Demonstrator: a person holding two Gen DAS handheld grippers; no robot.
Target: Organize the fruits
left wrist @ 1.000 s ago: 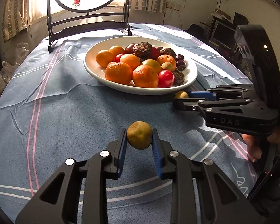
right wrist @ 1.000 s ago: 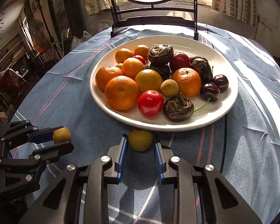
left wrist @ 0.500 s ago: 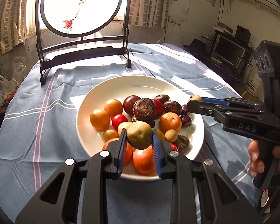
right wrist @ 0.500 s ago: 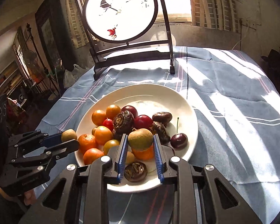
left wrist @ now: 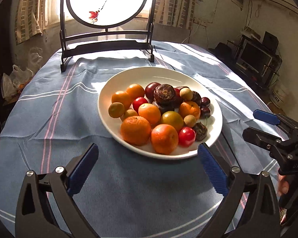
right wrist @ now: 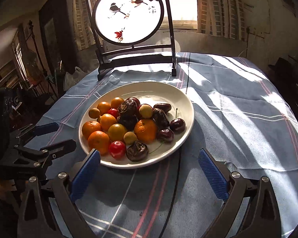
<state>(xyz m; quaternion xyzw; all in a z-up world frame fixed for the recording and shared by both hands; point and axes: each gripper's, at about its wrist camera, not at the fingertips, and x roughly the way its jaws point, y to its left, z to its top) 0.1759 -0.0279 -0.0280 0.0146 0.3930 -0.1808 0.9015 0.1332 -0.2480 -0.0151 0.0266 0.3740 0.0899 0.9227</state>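
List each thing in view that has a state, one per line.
left gripper: jaws opening, nothing between them
right gripper: jaws opening, nothing between them
white plate: flat on the tablecloth, heaped with fruit
small tan fruits: resting in the pile on the plate
tablecloth: spread over the table, creased
round painted screen: upright in its dark stand, backlit by the window

A blue cloth (left wrist: 129, 188) with white and pink stripes covers the round bench, sunlit in bands and creased near its far edge; at that far edge a dark wooden stand (left wrist: 107, 43) holds upright a round backlit screen (right wrist: 129, 13) painted with birds and red leaves; patterned curtains (right wrist: 214, 10) hang behind it; a dark monitor (left wrist: 256, 56) sits at right
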